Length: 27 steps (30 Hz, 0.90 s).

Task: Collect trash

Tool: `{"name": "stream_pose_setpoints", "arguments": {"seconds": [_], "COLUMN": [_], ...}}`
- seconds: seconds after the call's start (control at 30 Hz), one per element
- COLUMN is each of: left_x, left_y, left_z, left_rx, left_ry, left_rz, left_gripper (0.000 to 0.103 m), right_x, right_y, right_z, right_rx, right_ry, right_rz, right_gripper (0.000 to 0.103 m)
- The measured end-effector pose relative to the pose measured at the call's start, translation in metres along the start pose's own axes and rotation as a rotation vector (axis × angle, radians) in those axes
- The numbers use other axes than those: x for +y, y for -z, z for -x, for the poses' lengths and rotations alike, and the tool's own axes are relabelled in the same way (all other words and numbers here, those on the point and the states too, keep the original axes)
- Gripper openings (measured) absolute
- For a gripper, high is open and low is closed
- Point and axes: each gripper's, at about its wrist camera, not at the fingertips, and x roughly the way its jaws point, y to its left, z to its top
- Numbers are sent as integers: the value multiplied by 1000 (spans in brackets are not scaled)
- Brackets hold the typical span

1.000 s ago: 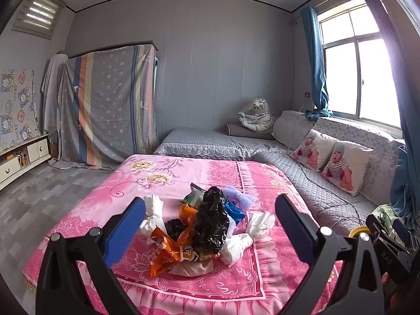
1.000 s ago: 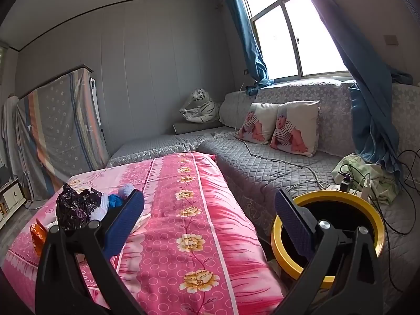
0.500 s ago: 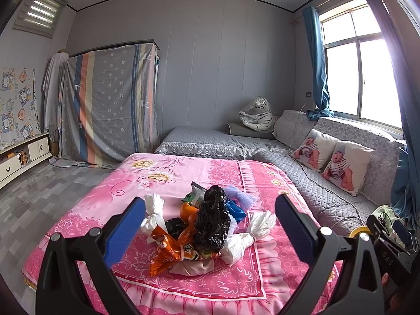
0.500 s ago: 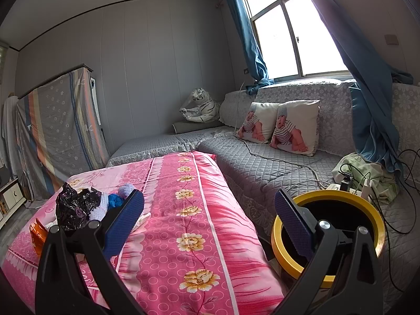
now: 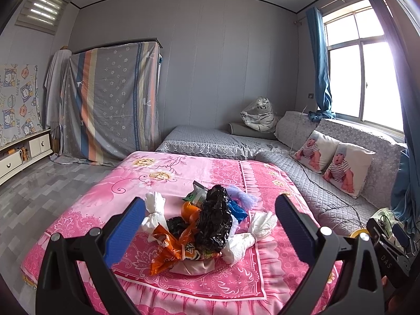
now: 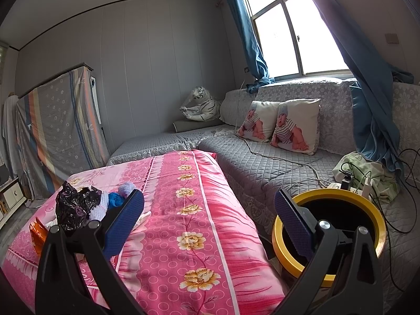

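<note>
Approach step, nothing picked yet. Left gripper fingers spread wide, empty; right gripper same. Trash pile heaped near bed front edge, bin beside bed's right edge. Next: close in, pinch one piece.

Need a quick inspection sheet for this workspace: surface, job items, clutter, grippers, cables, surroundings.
Surface: pink bedspread, flat.
Job's things: trash pile heaped on the bedspread: black bag, orange wrapper, white bags, blue scrap. Yellow-rimmed bin beside the bed, on the right.
Clutter: green cloth on the grey sofa.
Grippers: left gripper open, facing the pile, holding nothing; right gripper open, empty.
Cables: white cord across the sofa; black wires and chargers behind the bin.
Surroundings: window, blue curtains, two pillows, plush tiger.
</note>
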Motion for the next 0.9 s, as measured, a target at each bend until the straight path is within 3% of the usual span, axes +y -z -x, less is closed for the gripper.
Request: {"name": "stream_pose_setpoints", "arguments": {"seconds": [0.9], "left_x": [-1], "left_y": [2], "left_z": [-1], "left_rx": [16], "left_ry": [-4], "left_rz": [-6], "left_gripper": [95], "right_x": [1], "right_y": [3], "right_z": [-3], "right_rx": [7], "right_ry": [-5], "right_rz": [-2], "right_gripper": [95]}}
